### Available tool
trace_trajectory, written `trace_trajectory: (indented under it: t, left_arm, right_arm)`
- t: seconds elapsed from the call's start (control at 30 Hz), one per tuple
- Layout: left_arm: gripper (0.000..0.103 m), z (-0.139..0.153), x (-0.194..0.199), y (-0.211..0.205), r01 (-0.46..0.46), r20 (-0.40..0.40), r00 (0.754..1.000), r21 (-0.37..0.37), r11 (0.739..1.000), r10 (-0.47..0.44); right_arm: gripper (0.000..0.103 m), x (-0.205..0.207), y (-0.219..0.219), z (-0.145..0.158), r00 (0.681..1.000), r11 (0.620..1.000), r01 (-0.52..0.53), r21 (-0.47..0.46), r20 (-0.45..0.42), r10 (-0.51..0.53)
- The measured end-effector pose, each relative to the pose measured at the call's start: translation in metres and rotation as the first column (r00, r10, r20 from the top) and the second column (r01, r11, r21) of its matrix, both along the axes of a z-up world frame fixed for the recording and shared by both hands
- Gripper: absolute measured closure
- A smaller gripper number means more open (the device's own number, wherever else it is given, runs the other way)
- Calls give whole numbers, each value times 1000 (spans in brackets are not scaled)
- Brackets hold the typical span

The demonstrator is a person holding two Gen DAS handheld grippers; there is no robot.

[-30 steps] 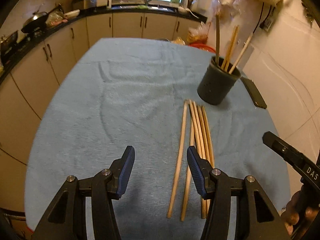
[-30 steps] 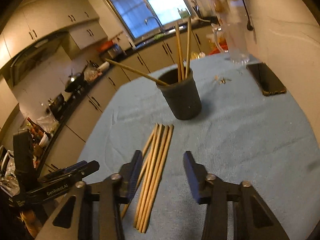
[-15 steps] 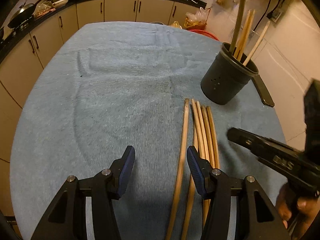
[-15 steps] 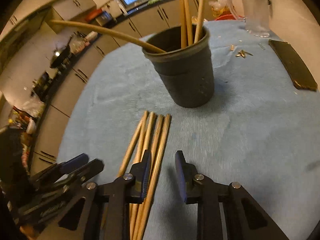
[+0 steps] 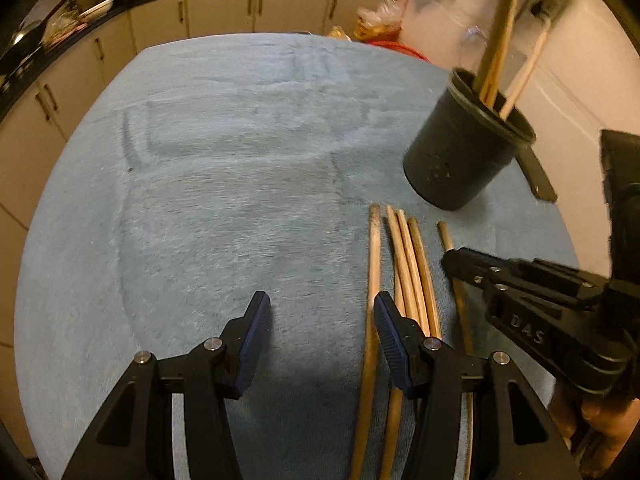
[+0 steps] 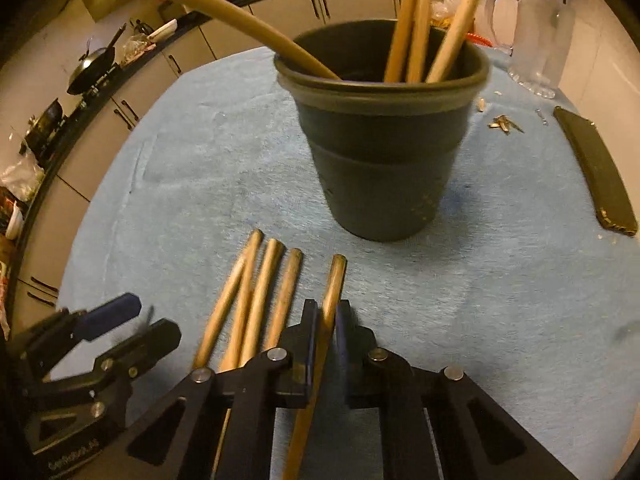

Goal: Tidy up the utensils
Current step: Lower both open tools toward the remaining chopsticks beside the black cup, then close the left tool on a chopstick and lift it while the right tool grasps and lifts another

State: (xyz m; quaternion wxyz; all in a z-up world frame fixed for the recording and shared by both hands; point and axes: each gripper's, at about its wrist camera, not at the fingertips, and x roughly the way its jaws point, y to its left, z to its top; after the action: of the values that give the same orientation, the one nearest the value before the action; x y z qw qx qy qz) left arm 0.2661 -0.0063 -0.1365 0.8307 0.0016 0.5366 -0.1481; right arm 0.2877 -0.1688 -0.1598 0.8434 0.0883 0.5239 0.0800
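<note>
Several wooden chopsticks [image 5: 412, 264] lie side by side on the blue cloth, in front of a dark round holder [image 5: 460, 160] with several more standing in it. My right gripper [image 6: 324, 308] is closing on the rightmost chopstick [image 6: 334, 284], pads pressing its shaft, which lies a little apart from the other chopsticks [image 6: 260, 280]. In the left wrist view the right gripper [image 5: 452, 258] reaches in from the right over that chopstick [image 5: 445, 234]. My left gripper [image 5: 322, 308] hangs open over the cloth, holding nothing, the leftmost chopstick along its right finger.
A dark phone [image 6: 600, 176] lies right of the holder [image 6: 384, 168], with a clear glass jug [image 6: 532, 40] and small scraps [image 6: 504, 122] behind. The blue cloth [image 5: 220, 200] covers the table. My left gripper [image 6: 140, 322] shows at lower left. Kitchen cabinets run beyond the far edge.
My right gripper has come down onto the chopsticks and closed on the rightmost one, now apart from the rest. My left gripper has moved forward and lower over the cloth, still open.
</note>
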Motion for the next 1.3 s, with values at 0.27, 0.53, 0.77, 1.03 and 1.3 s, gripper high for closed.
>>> trace_trajectory:
  t: [0.27, 0.53, 0.77, 1.03, 1.3]
  left_arm:
    - [51, 3, 3, -15, 48, -10, 999, 16, 999, -47]
    - [56, -10, 24, -43, 97, -23, 995, 141, 985, -94]
    - [58, -10, 50, -64, 112, -4, 994, 202, 973, -113]
    - [94, -8, 24, -42, 81, 31, 995, 233, 969, -90]
    - [95, -5, 16, -21, 6, 36, 999, 211, 977, -13]
  right_arm:
    - [92, -13, -19, -1, 1000, 1000, 20, -1, 10, -20]
    - [92, -10, -27, -2, 1000, 1000, 4, -5, 10, -4]
    - [90, -11, -27, -2, 1000, 998, -17, -57, -8, 17]
    - [89, -15, -10, -1, 995, 980, -96, -174, 6, 98]
    - [91, -6, -6, 0, 997, 976, -67, -208, 23, 74]
